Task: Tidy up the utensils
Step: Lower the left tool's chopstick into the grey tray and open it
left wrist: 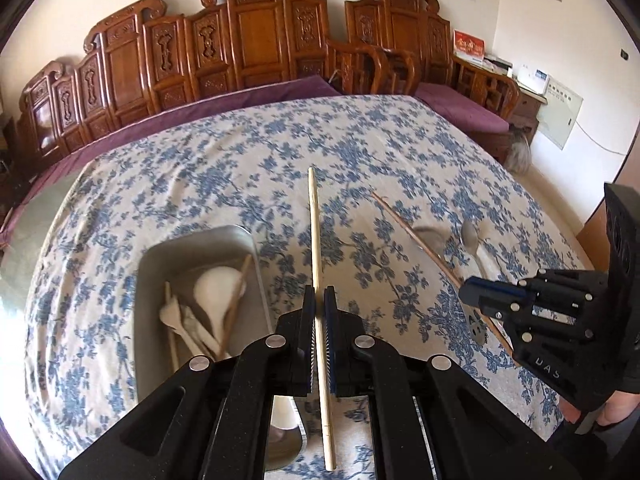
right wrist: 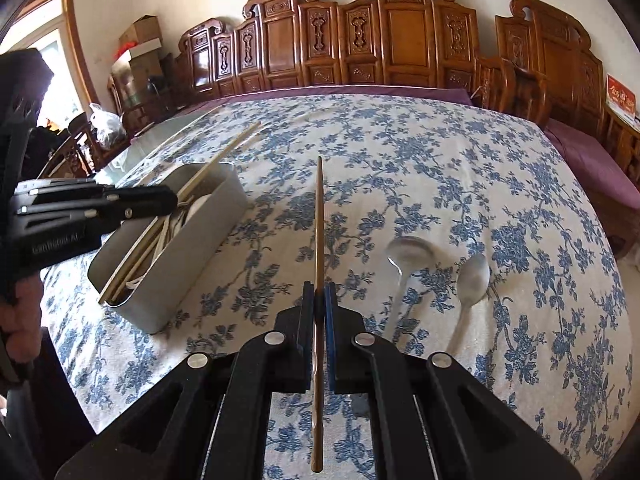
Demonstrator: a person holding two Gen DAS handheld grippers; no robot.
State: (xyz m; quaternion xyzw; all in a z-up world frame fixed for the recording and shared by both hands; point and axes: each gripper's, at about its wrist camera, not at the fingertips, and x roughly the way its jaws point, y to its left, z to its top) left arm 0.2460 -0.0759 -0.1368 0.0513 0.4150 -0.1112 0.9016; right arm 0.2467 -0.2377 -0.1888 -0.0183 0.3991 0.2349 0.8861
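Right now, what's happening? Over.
Left gripper shut on pale chopstick. Right gripper shut on brown chopstick. Metal tray near; two spoons still out.

The table is covered with a cream tablecloth (right wrist: 460, 168) printed with blue flowers. On the cloth stands a grey rectangular metal container (right wrist: 192, 256), which holds chopsticks and white spoons. Well apart from it, two metal spoons (right wrist: 470, 284) lie side by side directly on the cloth.
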